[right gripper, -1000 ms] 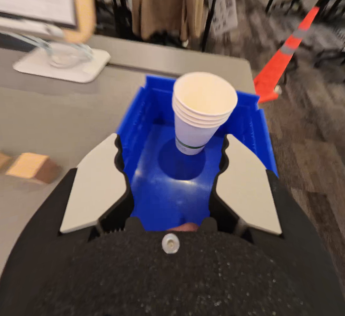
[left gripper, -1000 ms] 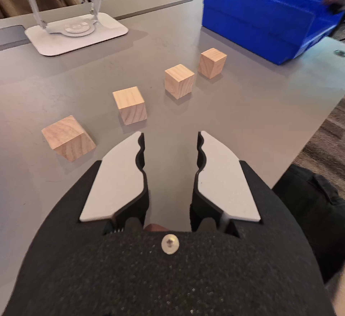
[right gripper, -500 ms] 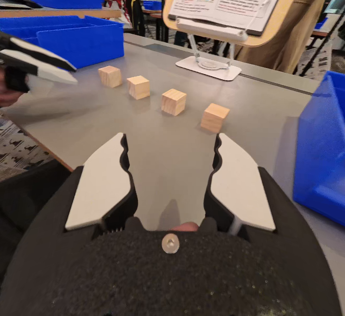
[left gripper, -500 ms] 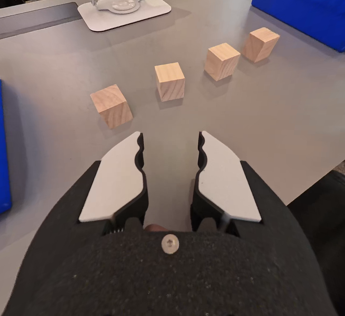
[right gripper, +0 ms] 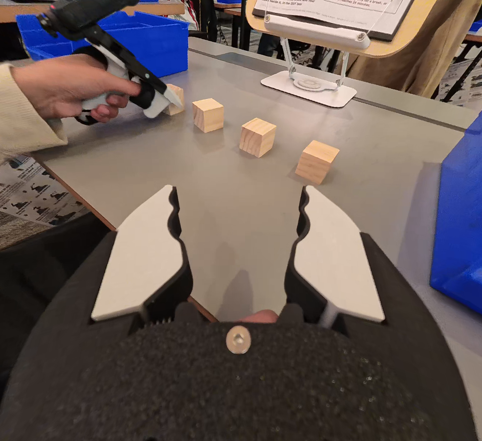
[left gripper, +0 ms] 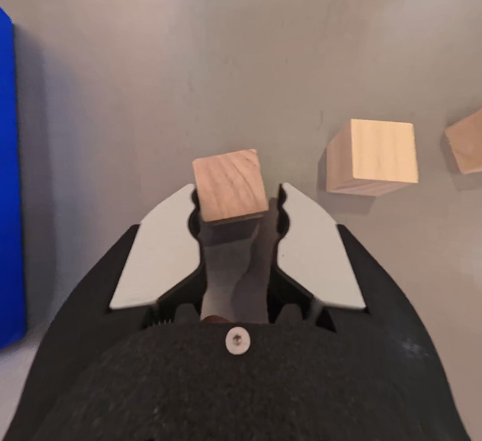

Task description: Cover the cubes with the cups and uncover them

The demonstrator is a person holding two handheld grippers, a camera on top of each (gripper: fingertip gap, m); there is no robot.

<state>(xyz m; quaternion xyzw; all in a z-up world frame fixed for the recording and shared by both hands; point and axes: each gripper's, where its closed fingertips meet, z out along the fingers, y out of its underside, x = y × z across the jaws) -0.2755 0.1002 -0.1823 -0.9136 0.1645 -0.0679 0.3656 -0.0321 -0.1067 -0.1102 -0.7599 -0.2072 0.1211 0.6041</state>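
Straddling end cube [left gripper: 230, 185] (gripper [left gripper: 236, 188] agape)

Left gripper [left gripper: 236, 190] tilts steeply down, fingers [left gripper: 167, 240] apart; right gripper [right gripper: 238, 190] gapes wide.

Left wrist view: steep downward look, very close over the end cube [left gripper: 230, 185] on the grey table [left gripper: 156, 102]. Right wrist view: farther back at the table's near edge, facing across the row toward that same cube [right gripper: 175, 98]. Both share it.
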